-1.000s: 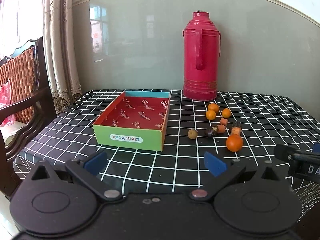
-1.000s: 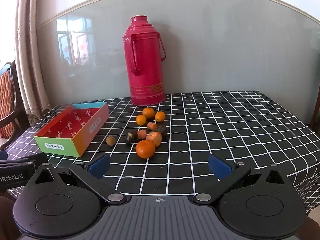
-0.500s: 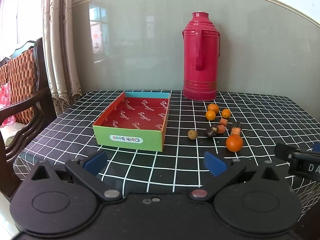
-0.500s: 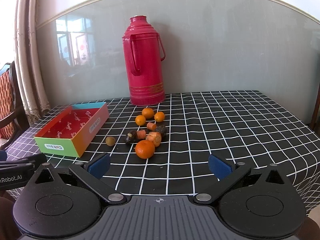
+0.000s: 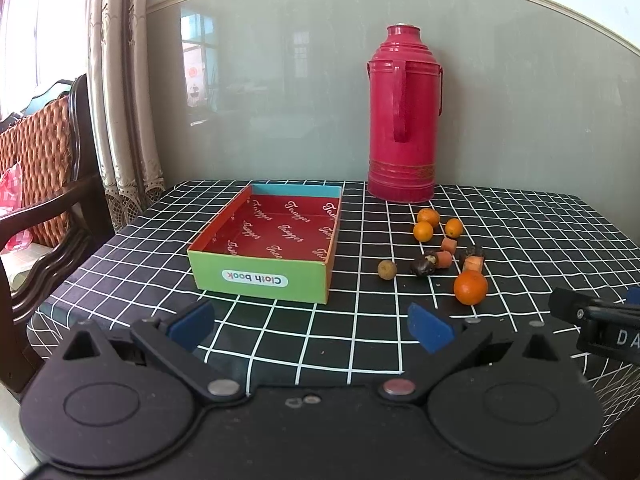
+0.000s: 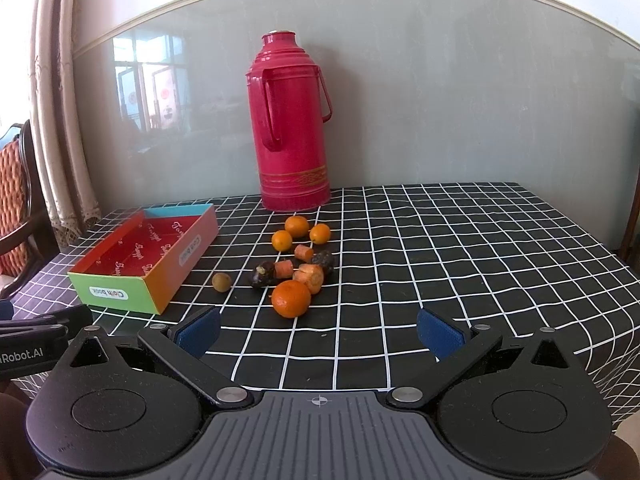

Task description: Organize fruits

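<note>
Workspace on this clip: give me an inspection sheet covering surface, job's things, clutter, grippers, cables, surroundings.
Surface: black checked tablecloth over the table.
Job's things: open box, nothing inside; big orange nearest; three small oranges behind it; carrot pieces, dark fruits and a brown round fruit loose beside the box.
Clutter: red thermos upright at the wall.
Grippers: left gripper and right gripper open, holding nothing, short of the fruit.
Cables: nothing seen.
Surroundings: wooden chair, curtain, glass wall panel.
</note>
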`<act>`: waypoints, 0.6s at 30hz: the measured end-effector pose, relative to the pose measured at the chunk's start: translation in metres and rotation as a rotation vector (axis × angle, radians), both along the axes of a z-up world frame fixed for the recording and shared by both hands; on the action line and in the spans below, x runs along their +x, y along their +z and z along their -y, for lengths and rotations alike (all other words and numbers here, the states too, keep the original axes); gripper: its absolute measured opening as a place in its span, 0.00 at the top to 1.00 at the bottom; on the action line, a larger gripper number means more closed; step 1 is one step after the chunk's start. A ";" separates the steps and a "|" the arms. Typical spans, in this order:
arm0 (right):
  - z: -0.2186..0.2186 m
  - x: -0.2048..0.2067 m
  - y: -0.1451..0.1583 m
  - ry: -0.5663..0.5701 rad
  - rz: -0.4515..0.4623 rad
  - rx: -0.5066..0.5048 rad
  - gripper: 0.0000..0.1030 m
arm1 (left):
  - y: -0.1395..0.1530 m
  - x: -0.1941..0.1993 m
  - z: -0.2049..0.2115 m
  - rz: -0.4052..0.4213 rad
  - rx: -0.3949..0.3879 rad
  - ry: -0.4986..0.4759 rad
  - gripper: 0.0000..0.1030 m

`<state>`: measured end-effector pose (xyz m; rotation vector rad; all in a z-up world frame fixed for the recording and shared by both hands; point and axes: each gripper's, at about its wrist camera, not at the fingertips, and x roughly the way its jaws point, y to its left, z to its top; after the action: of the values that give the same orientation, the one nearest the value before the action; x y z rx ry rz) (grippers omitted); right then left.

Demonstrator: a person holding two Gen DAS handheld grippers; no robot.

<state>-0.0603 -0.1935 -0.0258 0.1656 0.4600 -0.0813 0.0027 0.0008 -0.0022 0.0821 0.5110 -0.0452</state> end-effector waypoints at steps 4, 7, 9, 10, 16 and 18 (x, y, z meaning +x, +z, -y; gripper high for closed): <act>0.000 0.000 0.000 0.001 0.000 -0.001 0.00 | 0.000 -0.001 -0.001 0.002 -0.001 0.000 0.06; 0.000 0.000 0.000 0.000 0.000 -0.001 0.00 | 0.000 -0.001 -0.001 0.003 -0.001 0.001 0.06; 0.000 0.001 0.000 -0.001 -0.001 0.001 0.00 | 0.000 0.000 -0.001 0.002 -0.001 0.000 0.06; 0.000 0.001 0.000 -0.002 -0.001 0.001 0.00 | -0.001 -0.001 -0.001 0.003 -0.001 0.000 0.06; 0.002 0.002 0.000 -0.005 0.002 0.001 0.00 | -0.001 0.000 -0.001 0.004 0.002 -0.004 0.06; 0.002 0.003 -0.001 -0.006 0.002 0.003 0.00 | -0.001 0.000 0.000 0.005 0.003 -0.007 0.06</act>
<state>-0.0577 -0.1959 -0.0263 0.1704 0.4581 -0.0861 0.0030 0.0009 -0.0030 0.0870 0.5056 -0.0516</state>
